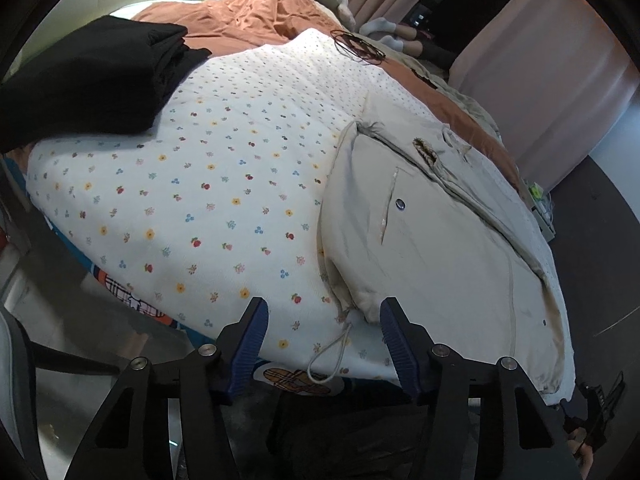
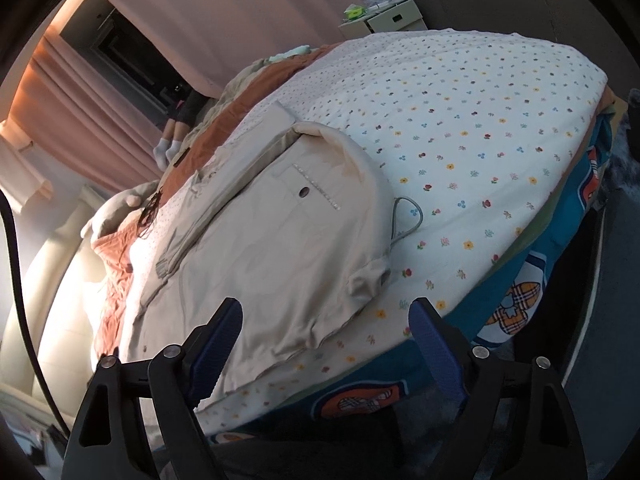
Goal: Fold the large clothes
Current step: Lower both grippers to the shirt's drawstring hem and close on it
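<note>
A large beige jacket [image 1: 432, 240] lies spread flat on a white floral blanket [image 1: 192, 184] that covers a bed. My left gripper [image 1: 324, 320] hovers open at the bed's near edge. The jacket's bunched lower corner lies just beside its right pad [image 1: 394, 340], and a drawstring loop [image 1: 332, 356] lies between its fingers. In the right wrist view the same jacket [image 2: 280, 232] fills the middle, with a snap button and a pocket flap showing. My right gripper [image 2: 326, 320] stands open over the jacket's near hem, and the cloth lies loose between its blue pads.
A folded black garment [image 1: 88, 80] sits at the blanket's far left. An orange quilt [image 1: 248, 12] and pillows lie beyond. A person's socked feet [image 2: 168, 148] rest at the bed's far end by pink curtains [image 2: 224, 12]. A cream box [image 2: 392, 16] stands past the bed.
</note>
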Action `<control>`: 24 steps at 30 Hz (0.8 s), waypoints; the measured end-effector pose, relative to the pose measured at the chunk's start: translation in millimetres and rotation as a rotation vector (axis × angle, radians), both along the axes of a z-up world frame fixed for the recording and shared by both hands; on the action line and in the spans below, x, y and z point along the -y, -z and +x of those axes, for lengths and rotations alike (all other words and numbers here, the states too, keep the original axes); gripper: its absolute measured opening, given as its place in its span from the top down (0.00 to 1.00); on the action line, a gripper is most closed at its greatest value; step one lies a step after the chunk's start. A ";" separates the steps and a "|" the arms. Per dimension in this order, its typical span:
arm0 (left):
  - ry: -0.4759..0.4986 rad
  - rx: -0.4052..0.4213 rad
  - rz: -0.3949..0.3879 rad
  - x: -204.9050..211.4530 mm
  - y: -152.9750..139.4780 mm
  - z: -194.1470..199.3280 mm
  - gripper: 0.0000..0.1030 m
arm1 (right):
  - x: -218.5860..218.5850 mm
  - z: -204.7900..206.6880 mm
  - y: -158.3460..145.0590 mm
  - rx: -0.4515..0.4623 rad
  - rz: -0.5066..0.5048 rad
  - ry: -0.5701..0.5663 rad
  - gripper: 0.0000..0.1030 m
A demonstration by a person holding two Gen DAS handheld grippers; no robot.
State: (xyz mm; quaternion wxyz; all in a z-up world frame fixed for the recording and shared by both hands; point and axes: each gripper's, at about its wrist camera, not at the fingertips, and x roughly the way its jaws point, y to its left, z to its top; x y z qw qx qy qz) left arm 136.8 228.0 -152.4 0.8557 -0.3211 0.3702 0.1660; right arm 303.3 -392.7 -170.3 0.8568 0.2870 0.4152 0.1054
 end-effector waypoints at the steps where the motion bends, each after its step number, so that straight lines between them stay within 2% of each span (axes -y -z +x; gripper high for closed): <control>1: 0.001 0.001 -0.002 -2.5 1.2 5.4 0.42 | 0.0 6.1 3.3 -0.002 0.002 -0.001 0.19; 5: 0.020 -0.012 -0.018 -11.4 10.8 35.2 0.42 | 1.0 28.7 14.8 -0.011 0.013 0.004 0.20; 11: 0.043 -0.069 -0.017 -19.0 26.2 75.6 0.42 | 7.5 59.5 31.7 -0.042 0.028 0.021 0.26; 12: 0.043 -0.077 -0.019 -20.9 28.9 80.3 0.43 | 8.9 64.1 33.7 -0.047 0.030 0.020 0.28; 14: 0.044 -0.097 -0.029 -24.9 34.9 90.5 0.54 | 9.5 72.7 37.7 -0.058 0.025 0.019 0.31; 15: 0.046 -0.103 -0.035 -27.2 37.6 95.5 0.55 | 9.8 77.0 39.5 -0.063 0.025 0.018 0.31; 19: 0.044 -0.105 -0.024 -33.6 38.2 109.5 0.56 | 9.0 92.5 42.1 -0.062 0.026 0.016 0.32; 24: 0.060 -0.100 -0.052 -37.7 42.3 115.5 0.57 | 8.5 107.5 44.5 -0.064 0.055 0.008 0.34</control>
